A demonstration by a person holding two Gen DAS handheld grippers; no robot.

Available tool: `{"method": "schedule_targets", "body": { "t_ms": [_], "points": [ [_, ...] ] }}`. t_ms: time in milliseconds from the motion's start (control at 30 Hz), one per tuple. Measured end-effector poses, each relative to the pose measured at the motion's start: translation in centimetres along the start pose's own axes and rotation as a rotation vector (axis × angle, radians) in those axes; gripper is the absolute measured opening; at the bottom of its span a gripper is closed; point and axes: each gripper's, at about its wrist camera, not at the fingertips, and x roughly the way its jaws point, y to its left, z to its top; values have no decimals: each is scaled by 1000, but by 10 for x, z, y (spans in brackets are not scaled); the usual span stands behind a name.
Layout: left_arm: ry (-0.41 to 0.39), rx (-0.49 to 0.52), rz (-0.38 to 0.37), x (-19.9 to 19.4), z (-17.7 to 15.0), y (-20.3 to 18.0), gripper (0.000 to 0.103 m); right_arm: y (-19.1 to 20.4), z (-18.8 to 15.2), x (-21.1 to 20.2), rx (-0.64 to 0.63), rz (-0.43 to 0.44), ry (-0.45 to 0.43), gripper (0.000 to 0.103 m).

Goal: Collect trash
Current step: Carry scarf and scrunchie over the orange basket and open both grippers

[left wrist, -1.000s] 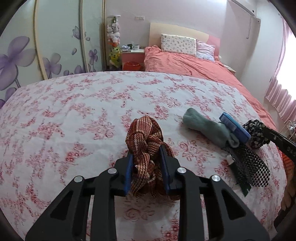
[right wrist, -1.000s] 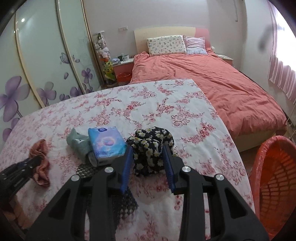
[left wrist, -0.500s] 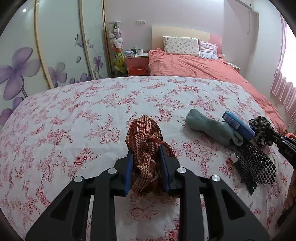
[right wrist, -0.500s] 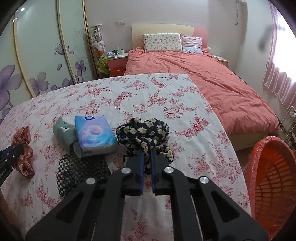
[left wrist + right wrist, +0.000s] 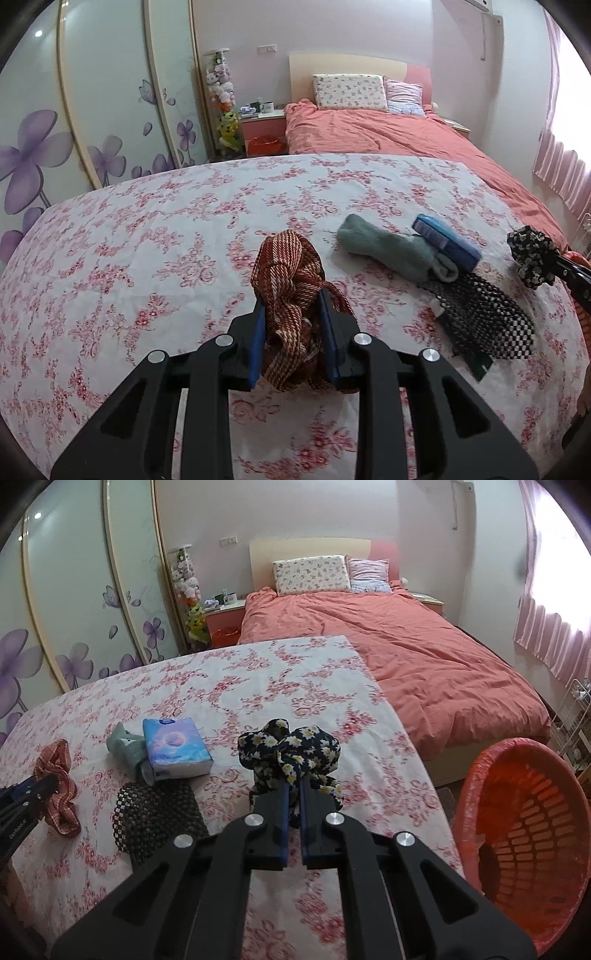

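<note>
My left gripper (image 5: 291, 306) is shut on a rust-red striped scrunchie (image 5: 290, 273) and holds it above the floral sheet (image 5: 147, 258); the scrunchie also shows in the right wrist view (image 5: 55, 775). My right gripper (image 5: 292, 790) is shut on a black scrunchie with daisy print (image 5: 291, 757), lifted off the sheet; it also shows in the left wrist view (image 5: 532, 254). An orange laundry basket (image 5: 524, 834) stands on the floor to the right of the bed.
On the sheet lie a grey-green sock (image 5: 125, 749), a blue tissue pack (image 5: 173, 746) and a black-and-white checkered cloth (image 5: 155, 812). A second bed with a salmon cover (image 5: 388, 646) lies beyond. Wardrobe doors (image 5: 74, 590) stand at the left.
My right gripper closed on the daisy scrunchie and lifted it off the sheet. My left gripper stayed shut on the red scrunchie and rose with it.
</note>
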Motion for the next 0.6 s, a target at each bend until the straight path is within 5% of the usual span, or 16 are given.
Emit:
{"method": "schedule_targets", "body": {
  "t_ms": [600],
  "points": [
    [-33, 21, -138, -29, 9, -48, 27, -50, -5, -65, 110, 14, -130, 5]
  ]
}}
